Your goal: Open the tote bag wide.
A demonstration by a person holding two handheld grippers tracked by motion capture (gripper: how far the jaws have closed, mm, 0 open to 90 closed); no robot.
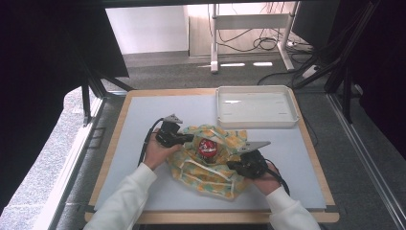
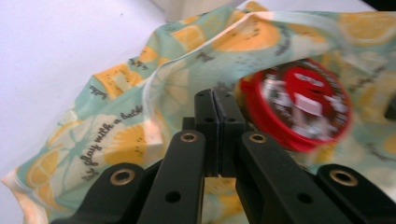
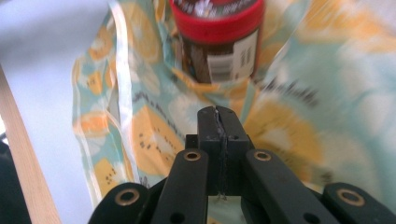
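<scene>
A cloth bag (image 1: 210, 176) with a yellow lemon print on pale green lies crumpled in the middle of the table. In its opening stands a jar (image 1: 208, 147) with a red lid. My left gripper (image 1: 189, 139) is at the bag's left edge, its jaws pressed together on the fabric rim (image 2: 154, 93), with the jar (image 2: 299, 105) just to the right of them. My right gripper (image 1: 232, 165) is at the bag's right side, shut on a fold of cloth (image 3: 154, 140). Straight ahead of its jaws stands the jar (image 3: 217, 42). The fabric rises around both jaw pairs.
A shallow white tray (image 1: 256, 123) sits at the table's far right corner. The grey mat (image 1: 139, 120) has a wooden border, and bare mat lies left of and behind the bag. Black frame posts stand on both sides of the table.
</scene>
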